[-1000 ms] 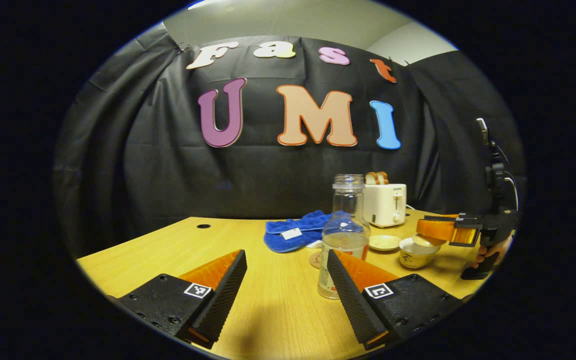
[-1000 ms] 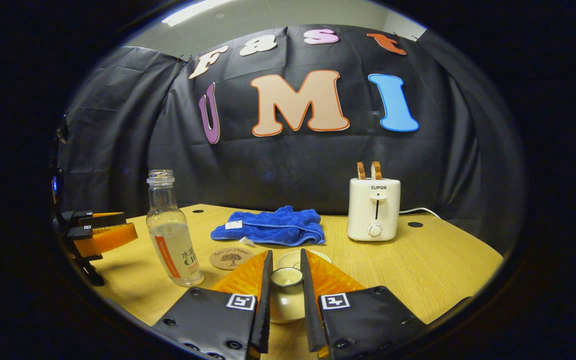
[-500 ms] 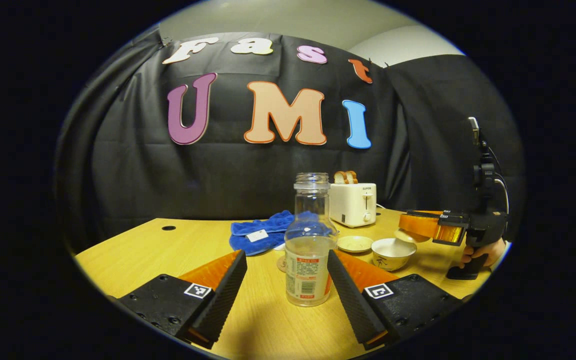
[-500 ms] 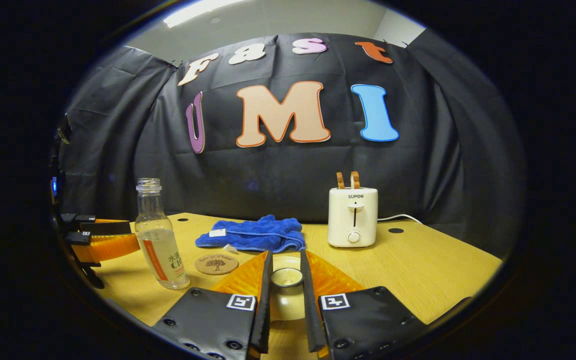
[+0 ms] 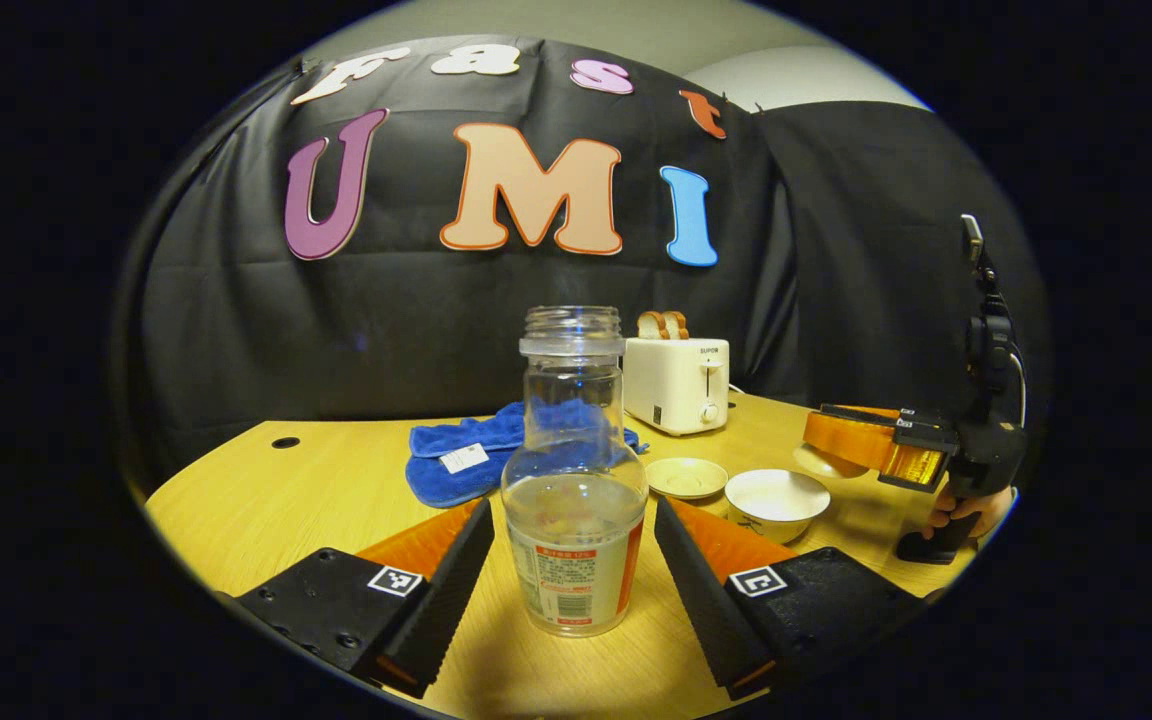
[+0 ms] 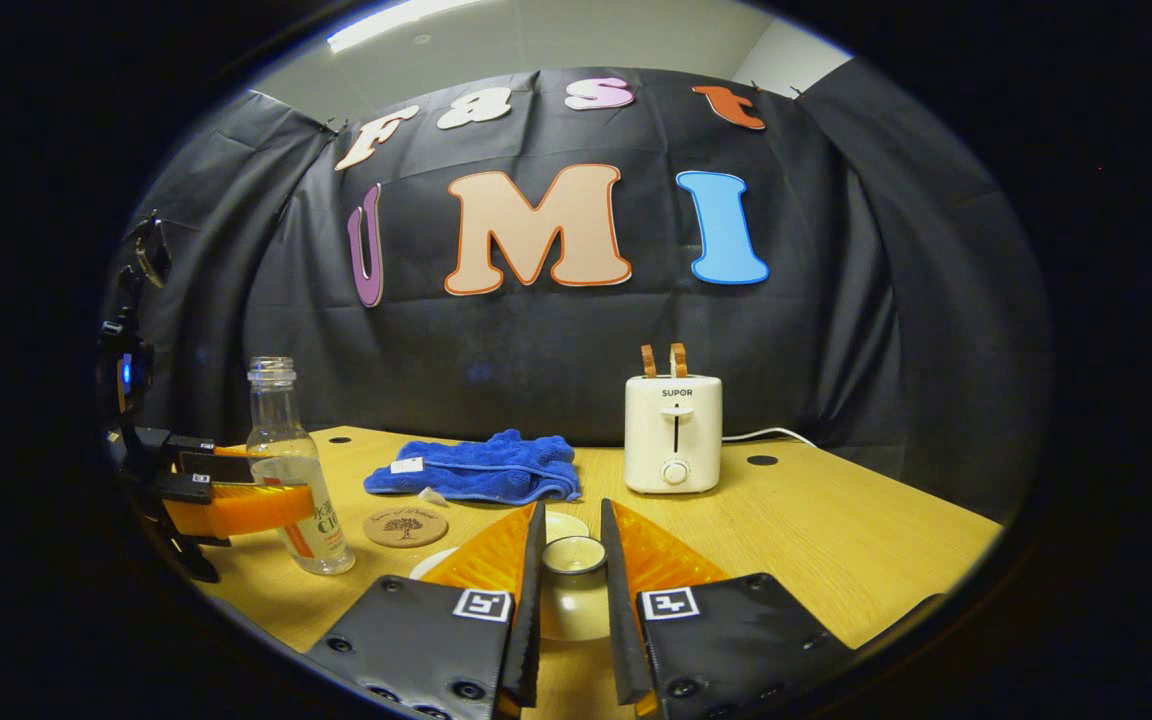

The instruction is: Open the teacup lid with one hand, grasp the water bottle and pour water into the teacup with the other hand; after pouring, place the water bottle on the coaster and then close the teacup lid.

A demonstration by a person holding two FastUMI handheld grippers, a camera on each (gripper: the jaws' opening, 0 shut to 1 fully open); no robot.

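We are at the step where we grab the water bottle (image 5: 574,470). The lid (image 6: 573,590) is already off the teacup (image 5: 777,502), so the cup sits open near the right edge of the table (image 5: 316,490), just beside a small saucer (image 5: 686,477).

Our left gripper (image 5: 572,590) is wide open. The bottle stands upright right between its two fingers, near the front edge of the table. The fingers sit on each side of the bottle, but they do not look like they press on it yet. The bottle has no cap and holds some water low down.

Next, we think we need to squeeze the left gripper shut on the fat lower part of the bottle. Then we lift it and tip it over the cup. We should squeeze firmly, because the bottle looks smooth and could slip.

Our right gripper (image 6: 570,590) is closed on the lid, pinching its knob between both fingers. It holds the lid up, close to the open cup and level with the table. A hand (image 5: 966,507) holds it from below, at the far right.

The round coaster (image 6: 405,526) lies flat near the middle of the table, in front of the blue cloth (image 6: 476,478). It waits for the bottle. A toaster (image 6: 673,433) stands toward the back edge.
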